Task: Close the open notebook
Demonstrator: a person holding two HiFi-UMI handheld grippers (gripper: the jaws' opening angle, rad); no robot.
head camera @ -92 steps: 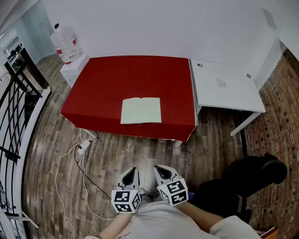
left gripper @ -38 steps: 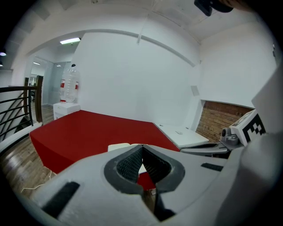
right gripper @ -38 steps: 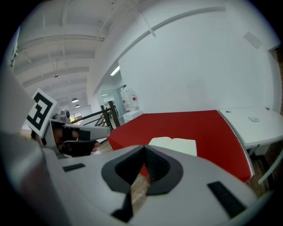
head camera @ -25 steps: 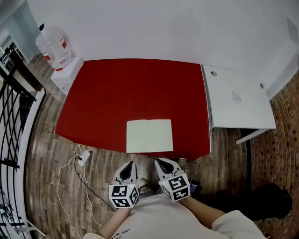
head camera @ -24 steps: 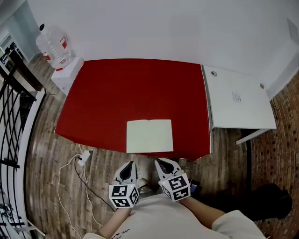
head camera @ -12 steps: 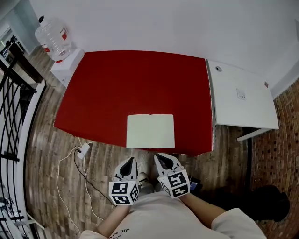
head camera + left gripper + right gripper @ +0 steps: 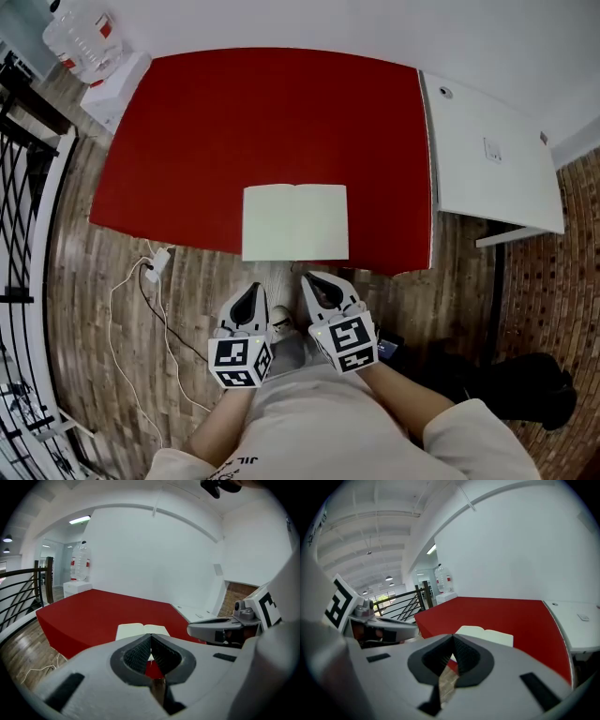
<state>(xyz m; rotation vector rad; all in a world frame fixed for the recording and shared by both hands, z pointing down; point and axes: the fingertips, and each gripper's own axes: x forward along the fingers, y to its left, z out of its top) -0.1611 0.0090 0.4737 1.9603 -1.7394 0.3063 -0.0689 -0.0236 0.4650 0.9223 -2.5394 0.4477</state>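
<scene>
Plainly we hold both claws clenched on nothing, left gripper (image 7: 251, 292) and right gripper (image 7: 314, 281) short of the red table (image 7: 262, 112). The open notebook (image 7: 295, 222) lies flat at its near edge; light, floppy pages, so we'd lift one outer edge

Right tool pinched shut, looking out over the red table

My right tool (image 7: 453, 637) has its two dark jaws meeting at the tips, with nothing between them. Past the tips the open notebook (image 7: 487, 636) lies flat on the red table (image 7: 506, 613), pale pages up, near the table's closer edge. My left tool (image 7: 412, 627) reaches in from the left, its marker cube (image 7: 340, 604) showing behind it. A white table (image 7: 581, 620) sits just beside the red one on the right. Far off on the left are a black railing (image 7: 401, 605) and a water bottle (image 7: 443, 581) on a white stand.
</scene>
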